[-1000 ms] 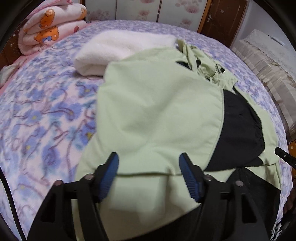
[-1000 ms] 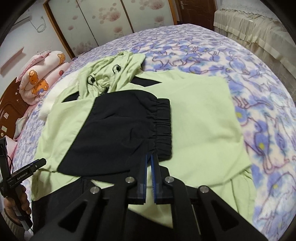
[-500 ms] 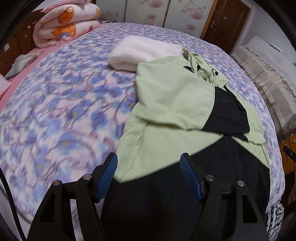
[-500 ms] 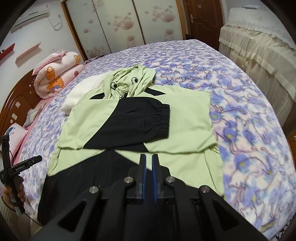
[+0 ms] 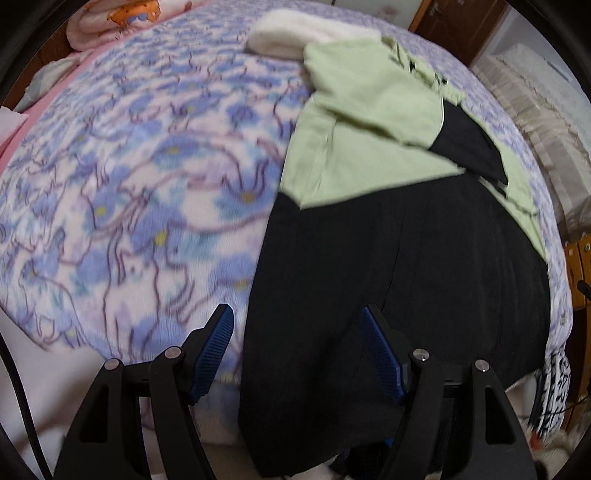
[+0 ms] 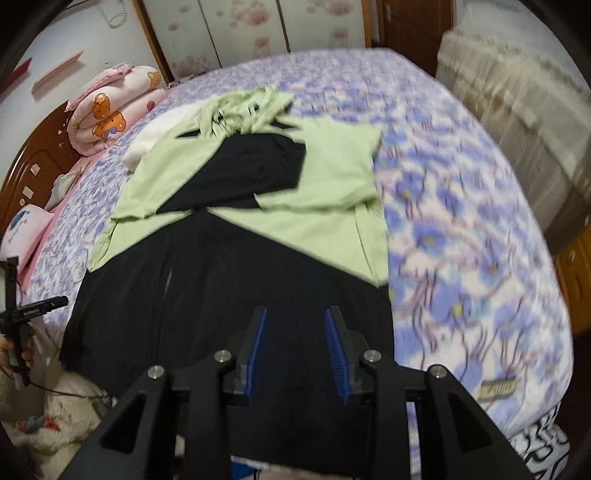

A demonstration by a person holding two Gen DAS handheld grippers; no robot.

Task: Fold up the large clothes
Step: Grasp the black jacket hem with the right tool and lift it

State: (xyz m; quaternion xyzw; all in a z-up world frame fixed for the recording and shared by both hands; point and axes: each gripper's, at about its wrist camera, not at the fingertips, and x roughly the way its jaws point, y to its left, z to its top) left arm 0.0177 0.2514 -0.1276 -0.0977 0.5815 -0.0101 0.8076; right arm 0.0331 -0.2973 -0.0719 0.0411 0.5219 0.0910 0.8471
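Note:
A large light-green and black hooded jacket (image 5: 369, 158) lies flat on the bed, both sleeves folded across its chest and its black lower part (image 5: 388, 295) hanging over the near bed edge. It also shows in the right wrist view (image 6: 258, 236). My left gripper (image 5: 297, 325) is open and empty above the jacket's lower left corner. My right gripper (image 6: 295, 328) is open and empty above the black hem at the lower right. The left gripper also shows at the left edge of the right wrist view (image 6: 33, 314).
The bed carries a purple floral blanket (image 5: 129, 184). A white folded blanket (image 5: 295, 33) lies beside the hood. A rolled pink quilt (image 6: 110, 110) sits at the headboard. A cream-covered piece of furniture (image 6: 517, 96) stands to the right. A wooden door (image 6: 413, 26) is behind.
Both grippers drew back from the folded sleeves to the near bed edge. The right gripper, shut before, has opened. The left stayed open.

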